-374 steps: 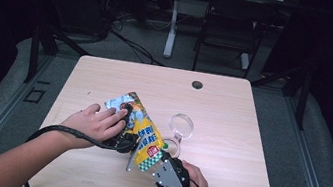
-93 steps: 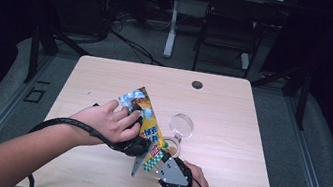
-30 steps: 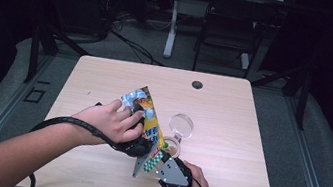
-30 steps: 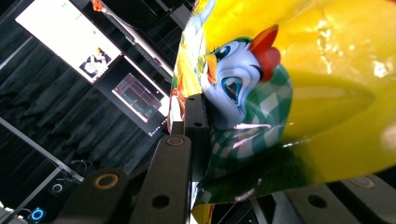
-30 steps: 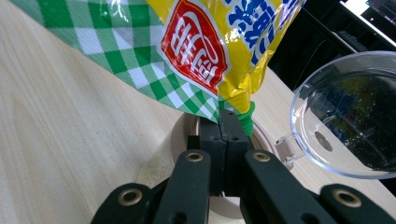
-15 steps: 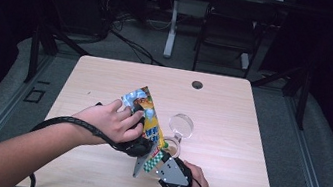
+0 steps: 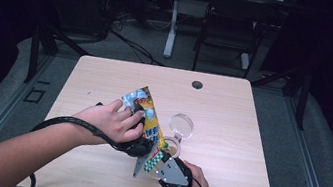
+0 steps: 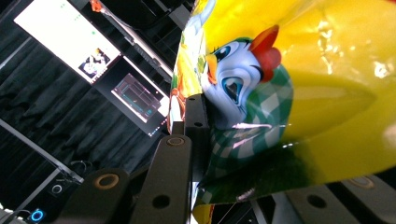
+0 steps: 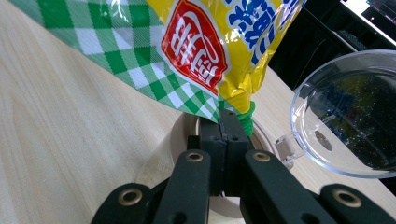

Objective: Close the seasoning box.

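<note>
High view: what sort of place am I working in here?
Probably a lab or recording workspace: a bare wooden table on grey floor, dark curtained surroundings, cables and a chair behind, and lit monitors in the left gripper view.

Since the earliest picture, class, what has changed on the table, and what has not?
The snack bag swung up from lying flat to standing tilted, its corner over the cup. Both grippers, left and right, stay clamped on it. The clear lid and the table are unchanged.

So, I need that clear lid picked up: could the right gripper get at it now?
Probably not yet: the right gripper is shut on the snack bag corner, though the clear lid lies unobstructed close beside it.
</note>
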